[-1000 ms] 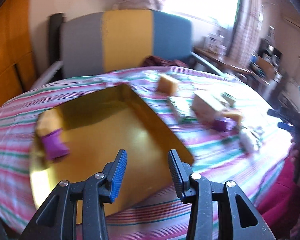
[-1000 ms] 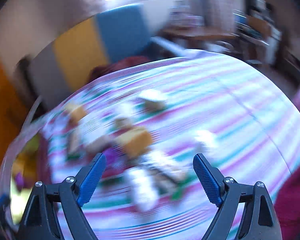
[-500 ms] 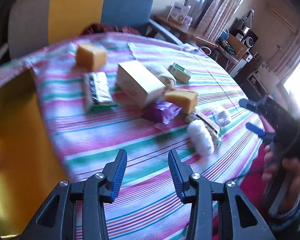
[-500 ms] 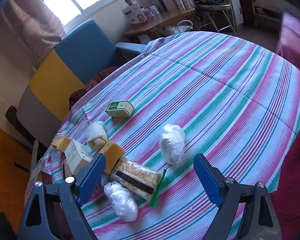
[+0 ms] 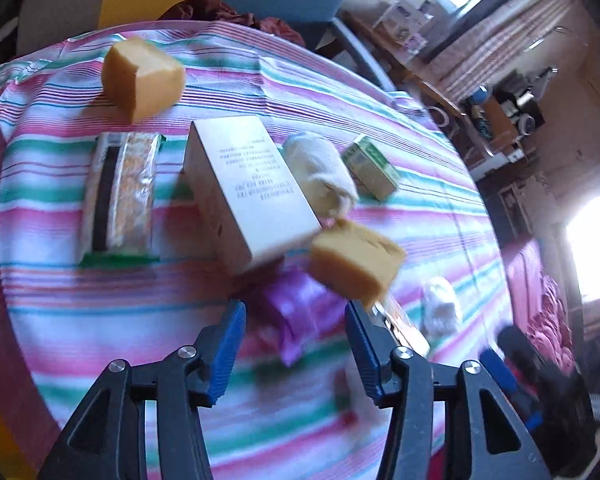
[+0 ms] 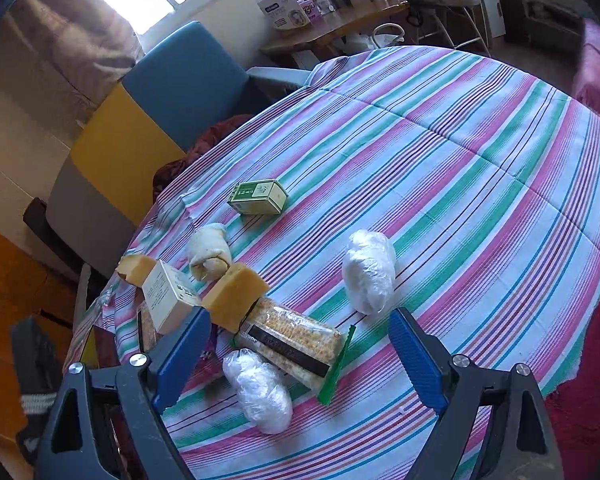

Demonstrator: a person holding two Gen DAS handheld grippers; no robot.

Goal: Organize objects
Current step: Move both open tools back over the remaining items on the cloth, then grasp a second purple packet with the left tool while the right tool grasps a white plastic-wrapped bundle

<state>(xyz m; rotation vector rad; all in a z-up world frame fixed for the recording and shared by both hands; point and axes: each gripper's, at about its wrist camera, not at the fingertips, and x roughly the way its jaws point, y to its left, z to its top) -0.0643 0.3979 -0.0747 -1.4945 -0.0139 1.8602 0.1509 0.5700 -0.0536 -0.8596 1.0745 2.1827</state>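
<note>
Left gripper (image 5: 295, 334): jaws have just been opening and are parted; nothing is clamped, though a purple packet (image 5: 296, 312) is seen lying in the gap between the blue pads, blurred.
Ahead of the left jaws: a white carton (image 5: 248, 184) is tilted against a yellow sponge block (image 5: 356, 260); a wrapped cracker pack (image 5: 120, 196) lies to the left, a second sponge block (image 5: 142, 78) further off.
Right gripper (image 6: 296, 354): jaws are spread wide and released, holding nothing.
Between the right jaws: a cracker pack (image 6: 292, 340) and a white plastic-wrapped bundle (image 6: 260, 394) are seen on the striped tablecloth (image 6: 460, 184).
Beyond the right pad: another white bundle (image 6: 368, 270); a green box (image 6: 258, 197) stands well apart.
</note>
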